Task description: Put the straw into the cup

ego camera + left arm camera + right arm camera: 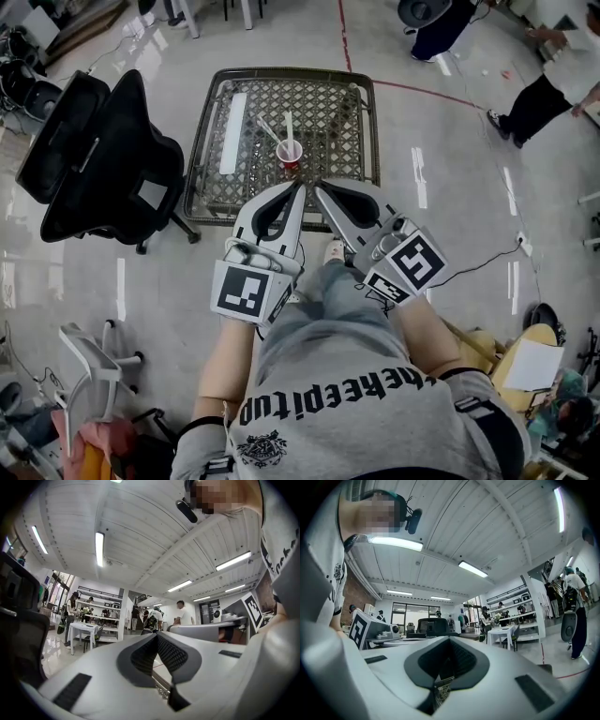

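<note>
A red cup (290,155) with a white rim stands near the middle of a metal mesh table (211,178) in the head view. One white straw (269,130) lies slanted on the mesh just behind and left of the cup. A second straw (289,124) runs straight back from the cup's rim; I cannot tell whether it is in the cup or behind it. My left gripper (300,185) and right gripper (317,186) are held side by side over the table's near edge, short of the cup. Both are shut and hold nothing. Both gripper views point up at the ceiling, with jaw tips meeting (156,634) (450,638).
A long white strip (232,133) lies on the table's left side. A black office chair (103,159) stands close to the table's left. A person (548,84) stands at the far right. A cable (487,262) crosses the floor at the right.
</note>
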Action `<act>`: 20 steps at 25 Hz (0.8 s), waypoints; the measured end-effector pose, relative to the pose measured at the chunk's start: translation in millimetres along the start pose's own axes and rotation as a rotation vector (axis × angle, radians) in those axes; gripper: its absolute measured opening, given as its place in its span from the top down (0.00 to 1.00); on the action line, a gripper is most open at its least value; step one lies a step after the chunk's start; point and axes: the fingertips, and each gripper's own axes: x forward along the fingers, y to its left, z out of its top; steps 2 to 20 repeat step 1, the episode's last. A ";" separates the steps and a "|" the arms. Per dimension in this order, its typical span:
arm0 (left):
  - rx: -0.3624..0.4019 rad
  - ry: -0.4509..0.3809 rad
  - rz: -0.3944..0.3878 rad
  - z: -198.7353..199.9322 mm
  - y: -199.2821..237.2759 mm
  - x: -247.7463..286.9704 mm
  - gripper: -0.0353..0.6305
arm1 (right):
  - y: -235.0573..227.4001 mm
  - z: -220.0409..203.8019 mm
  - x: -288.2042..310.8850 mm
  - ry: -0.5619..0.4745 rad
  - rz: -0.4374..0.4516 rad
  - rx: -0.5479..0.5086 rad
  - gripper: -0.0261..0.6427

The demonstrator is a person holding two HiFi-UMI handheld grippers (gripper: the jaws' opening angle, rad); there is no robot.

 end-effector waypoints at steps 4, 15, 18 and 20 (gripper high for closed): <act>0.000 0.001 0.000 -0.4 -0.3 -1.4 0.91 | 1.2 -0.2 -0.5 -0.001 -0.001 0.000 0.96; 0.000 0.001 0.000 -0.4 -0.3 -1.4 0.91 | 1.2 -0.2 -0.5 -0.001 -0.001 0.000 0.96; 0.000 0.001 0.000 -0.4 -0.3 -1.4 0.91 | 1.2 -0.2 -0.5 -0.001 -0.001 0.000 0.96; 0.000 0.001 0.000 -0.4 -0.3 -1.4 0.91 | 1.2 -0.2 -0.5 -0.001 -0.001 0.000 0.96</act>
